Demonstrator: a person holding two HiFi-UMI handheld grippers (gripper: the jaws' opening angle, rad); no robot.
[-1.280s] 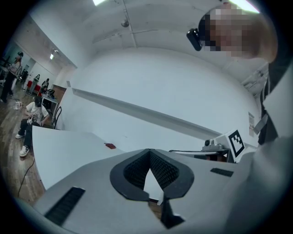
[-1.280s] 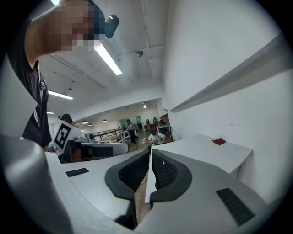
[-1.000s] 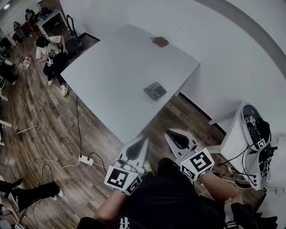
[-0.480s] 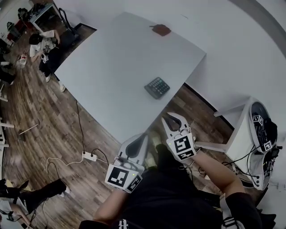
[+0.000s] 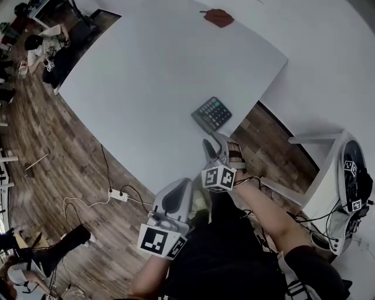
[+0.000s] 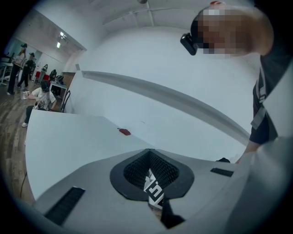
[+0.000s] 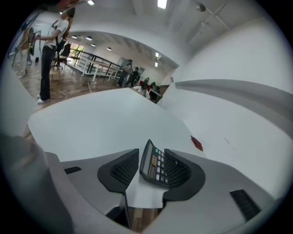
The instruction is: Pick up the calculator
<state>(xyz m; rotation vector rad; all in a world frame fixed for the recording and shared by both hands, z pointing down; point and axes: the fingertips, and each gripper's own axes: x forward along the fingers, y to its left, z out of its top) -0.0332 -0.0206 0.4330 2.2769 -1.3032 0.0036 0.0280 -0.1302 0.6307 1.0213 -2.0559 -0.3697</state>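
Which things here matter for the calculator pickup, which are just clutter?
Job: calculator; right hand-held gripper, jaws opening, calculator ahead in their gap, untouched; table.
Lying about: red item at table's far end; power strip on floor; left hand-held gripper, shut, idle.

Left gripper point(image 5: 187, 183): jaws together, held close to the body, pointing forward | Right gripper point(image 5: 212, 139): arm stretched forward, jaws opening, nothing between pads; calculator point(image 5: 211, 113) just beyond fingertips
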